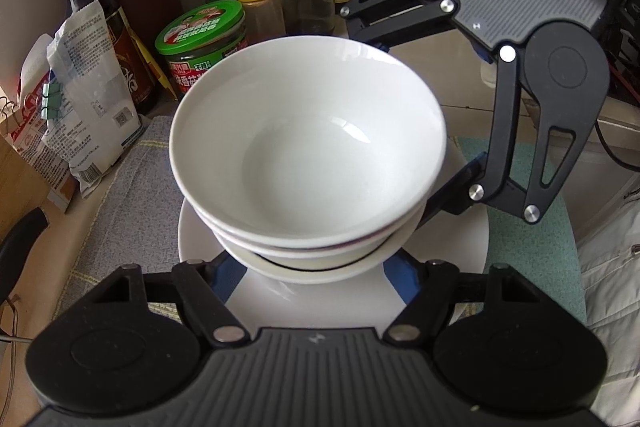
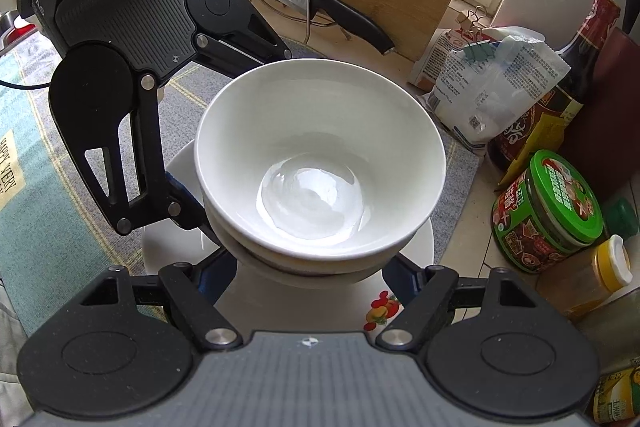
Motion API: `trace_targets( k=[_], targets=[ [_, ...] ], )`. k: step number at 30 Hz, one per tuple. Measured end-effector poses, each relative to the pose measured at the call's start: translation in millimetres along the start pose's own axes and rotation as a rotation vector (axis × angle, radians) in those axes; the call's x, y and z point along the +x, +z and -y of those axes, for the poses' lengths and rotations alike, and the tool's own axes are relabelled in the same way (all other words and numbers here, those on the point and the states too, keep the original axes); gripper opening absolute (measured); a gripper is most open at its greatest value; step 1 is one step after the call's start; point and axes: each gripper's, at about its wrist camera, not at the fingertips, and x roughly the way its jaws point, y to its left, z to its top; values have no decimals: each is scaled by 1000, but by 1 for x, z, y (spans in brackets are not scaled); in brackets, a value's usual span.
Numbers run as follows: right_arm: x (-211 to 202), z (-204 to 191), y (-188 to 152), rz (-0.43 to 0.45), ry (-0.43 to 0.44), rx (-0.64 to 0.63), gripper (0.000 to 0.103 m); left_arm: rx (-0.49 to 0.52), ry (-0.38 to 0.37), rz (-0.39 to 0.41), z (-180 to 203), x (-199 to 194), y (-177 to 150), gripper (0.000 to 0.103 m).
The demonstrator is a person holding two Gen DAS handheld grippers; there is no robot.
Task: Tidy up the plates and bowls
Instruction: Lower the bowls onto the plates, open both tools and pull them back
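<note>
Bowls (image 1: 308, 147) stacked on plate (image 1: 452, 247), cloth-covered surface (image 1: 132, 179) | left gripper (image 1: 316, 279) and right gripper (image 2: 308, 279) part-open, straddling the stack's base, can't tell if pads actually grip | step: probably setting stack down, next ease off | fingertips hidden under bowls

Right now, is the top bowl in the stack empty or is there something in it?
Empty. The top bowl shows only bare, shiny white inside in both views, with light glinting off its bottom.

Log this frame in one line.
stack: bowls nested on plate | left gripper: straddles stack base, contact unclear | right gripper: same, opposite side | base: cloth
</note>
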Motion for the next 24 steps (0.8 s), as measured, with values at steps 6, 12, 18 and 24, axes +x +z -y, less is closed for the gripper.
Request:
trace_targets(
  k=[6,12,18,24],
  targets=[
    [-1,1,1,9,1,23,91,-14,14,37,1,-3,-4,84],
    [-9,-2,2,26,-24,32,103,-57,93,72,1,-19,-11,100],
    [-16,-11,0,-22,-70,68,103,-163,235,101,13,-37,-26,100],
    [-27,-22,-4,-59,-147,266,103,-368,366,168,33,-71,-44,101]
  ],
)
